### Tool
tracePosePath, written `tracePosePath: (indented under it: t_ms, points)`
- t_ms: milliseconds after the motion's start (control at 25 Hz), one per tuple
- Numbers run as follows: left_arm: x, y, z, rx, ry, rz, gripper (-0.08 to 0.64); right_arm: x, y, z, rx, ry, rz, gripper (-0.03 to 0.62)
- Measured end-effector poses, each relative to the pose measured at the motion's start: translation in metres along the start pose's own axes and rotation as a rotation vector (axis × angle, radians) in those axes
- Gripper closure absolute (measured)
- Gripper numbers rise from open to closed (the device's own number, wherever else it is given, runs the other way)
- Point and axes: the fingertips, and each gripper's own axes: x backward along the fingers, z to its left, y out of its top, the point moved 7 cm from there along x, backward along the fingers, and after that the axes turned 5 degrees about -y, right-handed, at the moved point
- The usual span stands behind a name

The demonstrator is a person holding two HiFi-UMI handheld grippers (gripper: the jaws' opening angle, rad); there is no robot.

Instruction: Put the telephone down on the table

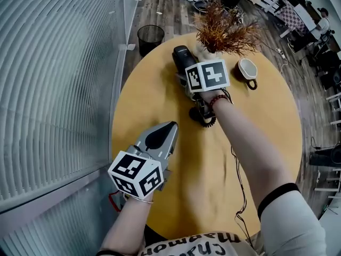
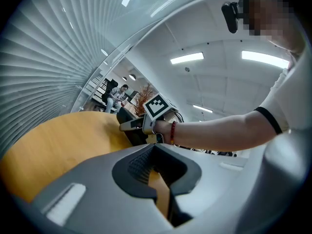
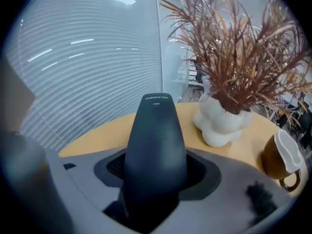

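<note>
Frosted ribbed glass wall (image 1: 53,79): it curves round the table's 9 o'clock side, so the work happens on the open side of the table.

Round yellow wooden table (image 1: 154,100): it fills the middle of the head view. Bare wood runs from the centre to 6 o'clock, which looks like the easiest room for a set-down.

Dried reddish-brown plant in a white bulbous vase (image 3: 222,123): it stands at about 1 o'clock, just beside the telephone's far end, so there is little room on that side.

Right gripper (image 3: 155,179): it reaches out to 12 o'clock. Its jaws are clamped on either side of the handset's waist, a mid-body hold that probably keeps the handset balanced.

Left gripper (image 1: 166,131): it hangs over the table at about 8 o'clock, well apart from the telephone. The jaws are drawn together with only a sliver of table showing between them, and they hold nothing. It seems to be parked out of the way.

Black telephone handset (image 3: 156,126): it is in the right gripper's clamp at 12 o'clock, with its narrow end pointing away. I cannot tell whether it touches the wood yet, so the put-down reads as not finished.

Black mesh waste bin (image 1: 151,36): it sits on the floor past the table's 11 o'clock edge.

Brown-and-white mug (image 1: 248,71): it stands at 2 o'clock, clear of the arm.

Black coiled cord (image 1: 205,119): it is bunched under the right wrist near the centre. Its slack likely lets the handset be moved freely.
</note>
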Motion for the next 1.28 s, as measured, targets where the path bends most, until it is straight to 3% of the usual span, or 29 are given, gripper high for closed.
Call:
tracePosePath:
  t_ms: [200, 480, 1280]
  points:
    - [0.004, -0.003, -0.005, 0.005, -0.002, -0.011, 0.554, 0.000, -0.001, 0.009, 0.065, 0.008, 0.012, 0.299]
    - [0.000, -0.024, 0.001, 0.009, 0.000, -0.010, 0.554, -0.014, -0.008, 0.004, 0.059, -0.001, 0.035, 0.299]
    - [0.001, -0.010, -0.009, 0.016, 0.010, -0.004, 0.554, -0.013, 0.003, 0.011, 0.163, 0.016, 0.147, 0.299]
